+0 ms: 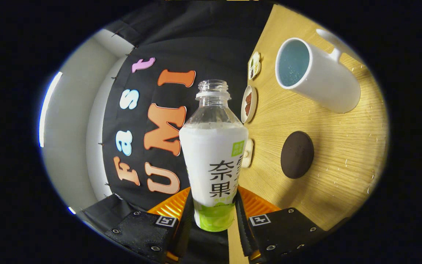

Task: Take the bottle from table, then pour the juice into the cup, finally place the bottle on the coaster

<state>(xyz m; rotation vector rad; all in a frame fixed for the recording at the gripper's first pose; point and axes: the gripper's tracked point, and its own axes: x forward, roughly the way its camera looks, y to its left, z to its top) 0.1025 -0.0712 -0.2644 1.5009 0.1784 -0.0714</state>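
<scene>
- Clamped between the two fingers of the gripper: an uncapped plastic bottle, both fingers pressed against its lower body, jaws closed only as far as the bottle's width
- Tipped well over with the whole view, so that the wooden table stands like a wall beside the bottle's neck
- Milky white juice up to the shoulder, clear neck above it empty
- Likely on the heavy side with that fill, thin-walled and apt to give under a hard squeeze; sleeve probably slick, so low on the body, where the fingers now sit, looks a fair hold
- Open mouth, no cap: spill risk on any sudden tilt
- White cup beyond the bottle's mouth and off to one side, well apart, handle turned away, inside looking empty
- Dark round coaster on the table, nearer the fingers than the cup, bare
- Small dishes along the table's far edge, just beside the bottle's neck in the view; nothing between mouth and cup
</scene>
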